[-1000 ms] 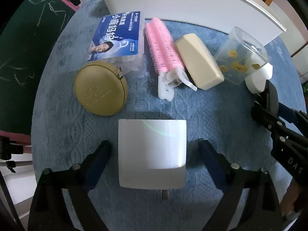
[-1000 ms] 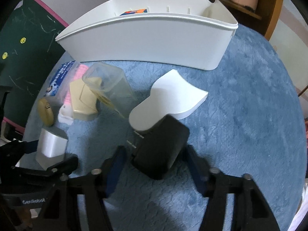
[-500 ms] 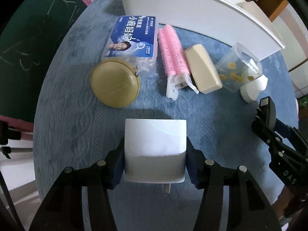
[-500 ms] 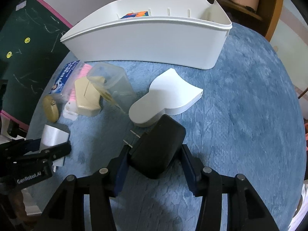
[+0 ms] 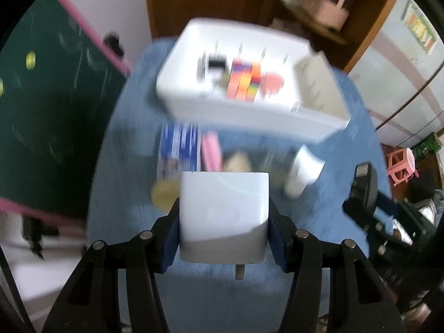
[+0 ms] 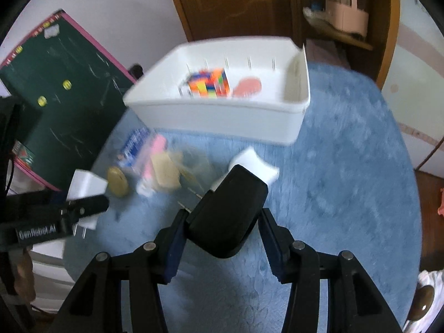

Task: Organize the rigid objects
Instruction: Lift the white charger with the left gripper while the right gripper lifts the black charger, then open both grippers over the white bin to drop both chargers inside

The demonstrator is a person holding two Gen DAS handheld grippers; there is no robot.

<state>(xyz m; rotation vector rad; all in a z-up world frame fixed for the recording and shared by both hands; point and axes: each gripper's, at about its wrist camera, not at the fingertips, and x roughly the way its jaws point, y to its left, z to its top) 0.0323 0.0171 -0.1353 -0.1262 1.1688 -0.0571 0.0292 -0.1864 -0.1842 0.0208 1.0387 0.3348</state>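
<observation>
The white plastic storage bin (image 6: 222, 116) sits at the far side of the round blue carpeted table (image 6: 347, 180), with bare blue pile all along the table's right half and nearer the front edge. Between bin and grippers lies a blurred row of small things: a blue-printed packet (image 6: 131, 149), a pink hair roller (image 6: 155, 149), a beige oblong case (image 6: 165, 170), a round olive-gold tin (image 6: 118, 184) and a white curved block (image 6: 256, 165).

The left gripper (image 5: 224, 236) is raised off the table, its blue-padded fingers (image 5: 169, 238) clamped tight on both sides of a white cube-shaped plug adapter (image 5: 224, 216), prongs pointing down. The right gripper (image 6: 222, 238) is likewise lifted, closed around a black rounded charger (image 6: 229, 216) tilted toward the bin.

Inside the bin stand a multicoloured puzzle cube (image 6: 209, 83) and a pink round item (image 6: 248, 86). Behind are a green chalkboard with pink frame (image 6: 69, 91), a brown wooden door (image 6: 236, 2) and shelving.
</observation>
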